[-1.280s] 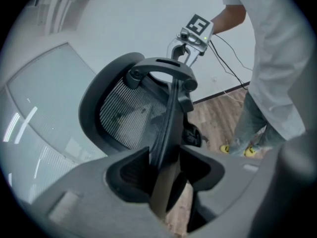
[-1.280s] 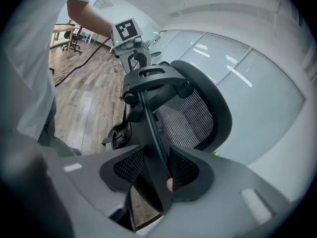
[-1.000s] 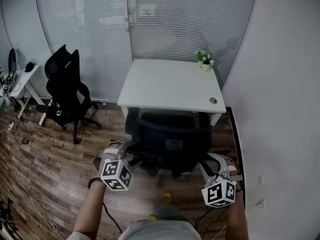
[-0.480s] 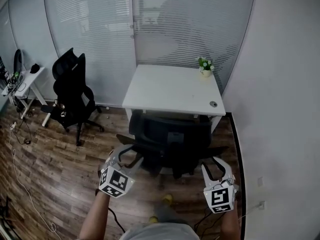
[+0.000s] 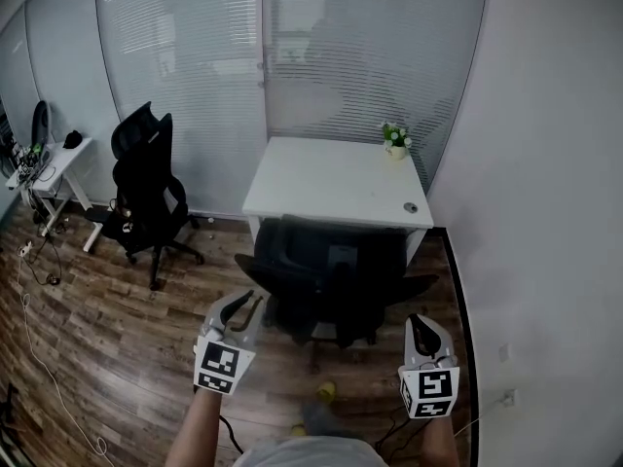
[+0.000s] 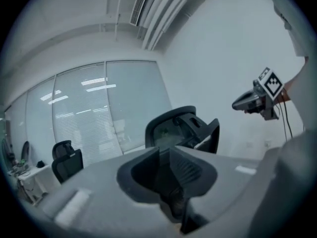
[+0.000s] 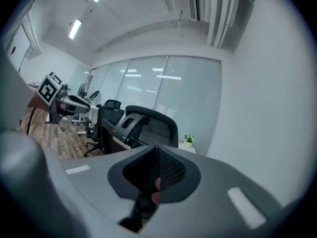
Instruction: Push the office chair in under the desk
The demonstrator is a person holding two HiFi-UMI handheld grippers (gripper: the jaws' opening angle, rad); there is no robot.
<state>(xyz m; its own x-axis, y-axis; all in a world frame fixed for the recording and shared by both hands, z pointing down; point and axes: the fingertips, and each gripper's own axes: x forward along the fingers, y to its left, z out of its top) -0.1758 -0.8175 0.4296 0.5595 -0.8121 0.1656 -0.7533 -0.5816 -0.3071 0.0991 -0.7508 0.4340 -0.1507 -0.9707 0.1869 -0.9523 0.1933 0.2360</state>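
The black office chair [image 5: 331, 270] stands with its seat tucked under the white desk [image 5: 331, 178], its back toward me. Both grippers hang in front of it, apart from it and holding nothing. My left gripper [image 5: 240, 309] is by the chair's left side; its jaws have just been closing and still show a narrow gap. My right gripper [image 5: 421, 327] is by the chair's right side; its jaws have just been closing and now meet. The left gripper view shows the chair [image 6: 181, 128] beyond the near-closed jaws [image 6: 168, 155]. The right gripper view shows the chair [image 7: 148, 120] past shut jaws [image 7: 156, 155].
A second black chair [image 5: 146, 188] stands at the left by a small white table [image 5: 54, 163]. A potted plant [image 5: 394, 139] sits on the desk's far corner. Cables [image 5: 29, 329] trail over the wooden floor. A wall runs along the right, and glass with blinds stands behind the desk.
Both grippers have drawn back from the chair's sides toward me and rolled. Their wide-open jaws have narrowed, and the right pair is now together.
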